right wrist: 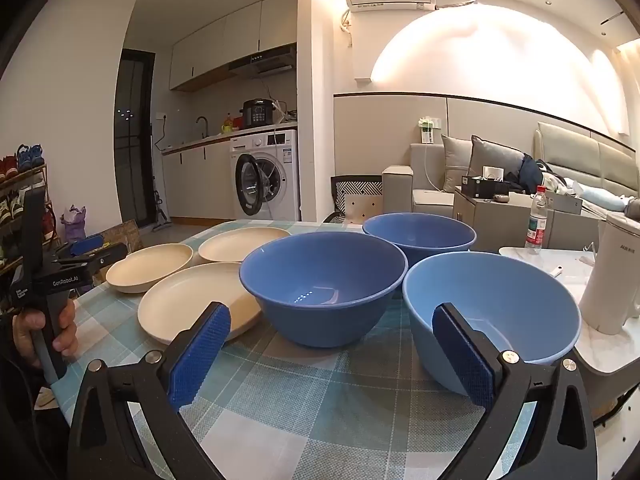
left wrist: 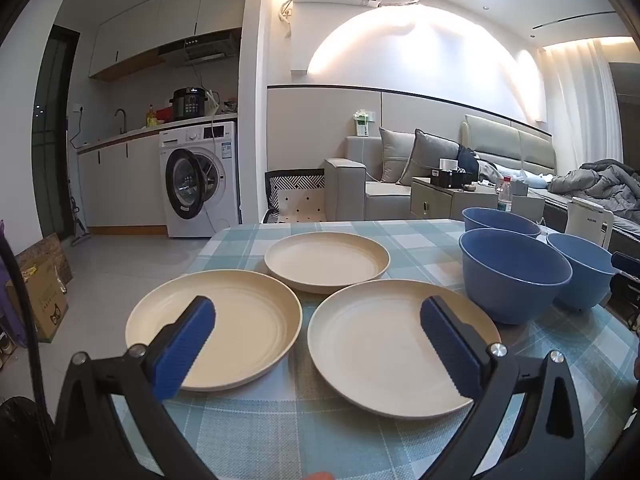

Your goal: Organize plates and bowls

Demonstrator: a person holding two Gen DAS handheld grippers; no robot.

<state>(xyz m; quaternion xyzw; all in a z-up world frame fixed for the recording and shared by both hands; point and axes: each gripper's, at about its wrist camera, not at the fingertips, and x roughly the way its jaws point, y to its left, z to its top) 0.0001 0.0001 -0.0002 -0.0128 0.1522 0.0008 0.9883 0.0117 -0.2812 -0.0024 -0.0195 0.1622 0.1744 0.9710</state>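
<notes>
Left gripper (left wrist: 316, 330): nearest the lens, blue pads spread wide with nothing between them, hovering above the two near plates.
Right gripper (right wrist: 330, 336): likewise spread wide and empty, hanging over the checked cloth in front of the bowls.
Near-left plate (left wrist: 244, 320): cream, flat on the tablecloth, partly under the left finger in the left wrist view.
Near-right plate (left wrist: 384, 344): cream, just beside the near-left plate, its rim close to the middle bowl.
Far plate (left wrist: 326, 260): cream, behind the other two, set between them.
Middle bowl (right wrist: 322, 284): darker blue, upright, close against the near-right plate.
Far bowl (right wrist: 420, 232): darker blue, upright, behind the other two bowls.
Right bowl (right wrist: 496, 304): lighter blue, upright, partly behind the right finger, near the white kettle (right wrist: 612, 276).
Tablecloth (right wrist: 320, 400): teal and white check, covering the table under all six pieces.
Person's hand (right wrist: 40, 332): gripped the left tool's handle at the left edge of the right wrist view.
Background: washing machine (left wrist: 200, 180) with door ajar, grey sofa (left wrist: 384, 176).
</notes>
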